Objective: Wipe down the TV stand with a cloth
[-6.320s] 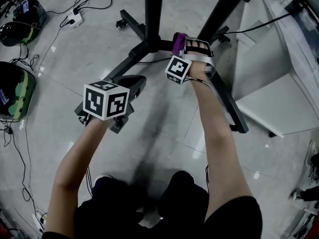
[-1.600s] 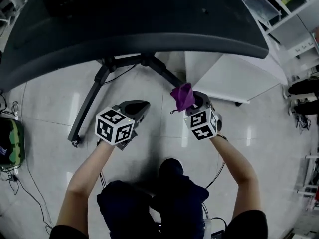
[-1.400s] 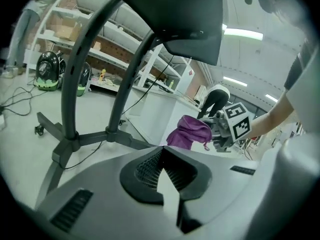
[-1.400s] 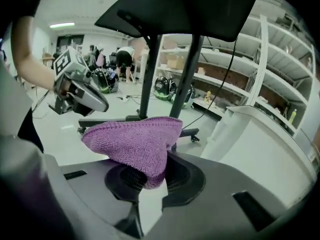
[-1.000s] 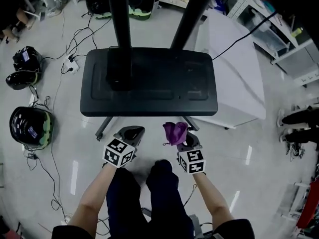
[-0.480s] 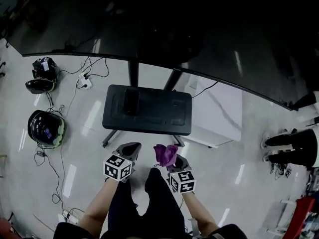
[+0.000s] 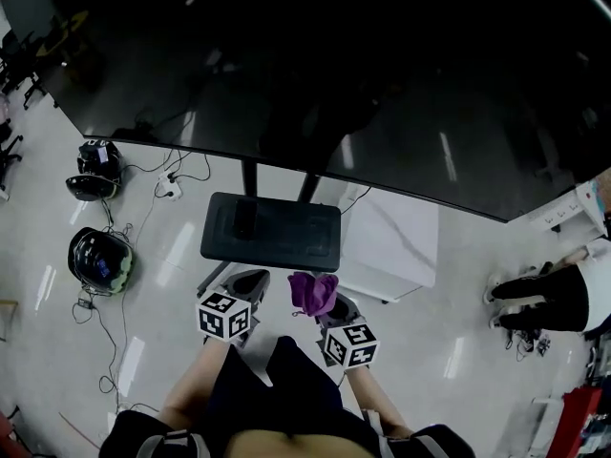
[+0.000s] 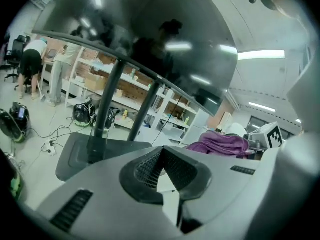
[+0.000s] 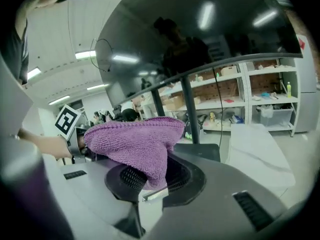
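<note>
The right gripper [image 9: 150, 186] pinches a purple cloth [image 9: 135, 141]. The terry fabric bunches above the jaws, with one fold hanging down between them. The left gripper [image 8: 161, 156] has its jaws pressed together on nothing. Both hover near the black stand [image 7: 249, 177] without touching it. Its flat shelf [image 7: 270, 232] lies just ahead, beneath the dark screen [image 7: 334, 84].
</note>
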A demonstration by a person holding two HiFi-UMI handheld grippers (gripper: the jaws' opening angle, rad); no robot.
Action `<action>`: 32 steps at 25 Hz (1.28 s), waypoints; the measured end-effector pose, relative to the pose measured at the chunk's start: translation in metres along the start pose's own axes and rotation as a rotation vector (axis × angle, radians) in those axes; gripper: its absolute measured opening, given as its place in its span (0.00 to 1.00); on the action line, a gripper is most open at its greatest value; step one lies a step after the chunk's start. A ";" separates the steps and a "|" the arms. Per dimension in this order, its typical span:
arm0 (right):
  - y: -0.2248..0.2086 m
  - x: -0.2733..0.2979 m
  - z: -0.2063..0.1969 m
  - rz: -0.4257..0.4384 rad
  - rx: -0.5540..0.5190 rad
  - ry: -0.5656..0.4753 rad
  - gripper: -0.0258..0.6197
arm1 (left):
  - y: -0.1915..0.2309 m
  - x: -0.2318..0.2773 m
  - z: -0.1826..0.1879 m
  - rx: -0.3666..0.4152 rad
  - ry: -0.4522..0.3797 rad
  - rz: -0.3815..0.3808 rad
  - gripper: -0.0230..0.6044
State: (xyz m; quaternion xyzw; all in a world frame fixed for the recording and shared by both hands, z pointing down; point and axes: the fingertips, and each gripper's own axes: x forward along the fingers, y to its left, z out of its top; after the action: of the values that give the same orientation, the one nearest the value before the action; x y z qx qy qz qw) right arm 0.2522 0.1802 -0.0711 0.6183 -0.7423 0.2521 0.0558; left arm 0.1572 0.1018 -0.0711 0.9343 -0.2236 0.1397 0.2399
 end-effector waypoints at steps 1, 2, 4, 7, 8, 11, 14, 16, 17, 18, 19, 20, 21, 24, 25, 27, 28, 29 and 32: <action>0.003 -0.004 0.013 0.011 -0.002 -0.027 0.15 | -0.006 -0.002 0.010 -0.013 -0.019 0.000 0.05; 0.006 -0.009 0.025 0.018 -0.002 -0.052 0.15 | -0.013 -0.004 0.018 -0.025 -0.038 -0.003 0.05; 0.011 -0.020 0.044 0.026 0.006 -0.097 0.15 | -0.027 -0.009 0.032 -0.036 -0.073 -0.004 0.05; 0.011 -0.031 0.063 0.022 0.010 -0.155 0.15 | -0.043 -0.011 0.041 -0.011 -0.100 0.006 0.05; 0.010 -0.033 0.070 0.020 0.005 -0.174 0.15 | -0.046 -0.012 0.043 0.004 -0.102 0.010 0.05; 0.017 -0.039 0.085 0.021 -0.015 -0.219 0.15 | -0.049 -0.022 0.049 0.028 -0.127 0.035 0.05; 0.024 -0.044 0.091 0.029 -0.055 -0.234 0.15 | -0.051 -0.036 0.042 0.011 -0.144 0.071 0.05; 0.027 -0.044 0.096 0.048 -0.072 -0.237 0.15 | -0.050 -0.042 0.034 0.002 -0.137 0.095 0.05; 0.029 -0.044 0.097 0.055 -0.075 -0.238 0.15 | -0.050 -0.044 0.029 -0.004 -0.132 0.105 0.05; 0.029 -0.044 0.097 0.059 -0.077 -0.237 0.15 | -0.049 -0.046 0.025 -0.010 -0.127 0.113 0.05; 0.029 -0.044 0.097 0.058 -0.080 -0.235 0.15 | -0.048 -0.048 0.020 -0.015 -0.122 0.119 0.05; 0.027 -0.045 0.095 0.054 -0.083 -0.230 0.15 | -0.047 -0.048 0.018 -0.018 -0.118 0.124 0.05; 0.025 -0.045 0.093 0.048 -0.083 -0.223 0.15 | -0.046 -0.047 0.016 -0.017 -0.114 0.127 0.05; 0.018 -0.050 0.088 0.043 -0.066 -0.204 0.15 | -0.049 -0.043 0.019 -0.006 -0.106 0.128 0.05; 0.016 -0.052 0.087 0.045 -0.063 -0.202 0.15 | -0.050 -0.041 0.022 -0.001 -0.107 0.127 0.05; 0.015 -0.055 0.089 0.048 -0.070 -0.205 0.15 | -0.051 -0.039 0.027 0.016 -0.109 0.128 0.05; 0.014 -0.056 0.089 0.045 -0.076 -0.209 0.15 | -0.051 -0.037 0.029 0.027 -0.107 0.128 0.05; 0.013 -0.056 0.088 0.041 -0.080 -0.210 0.15 | -0.051 -0.035 0.030 0.036 -0.104 0.127 0.05; 0.007 -0.056 0.085 0.035 -0.077 -0.203 0.15 | -0.052 -0.030 0.030 0.045 -0.100 0.122 0.05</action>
State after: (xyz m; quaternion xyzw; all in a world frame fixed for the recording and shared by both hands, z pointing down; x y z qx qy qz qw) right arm 0.2773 0.1934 -0.1688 0.6252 -0.7638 0.1602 -0.0004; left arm 0.1612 0.1385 -0.1275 0.9298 -0.2889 0.1120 0.1984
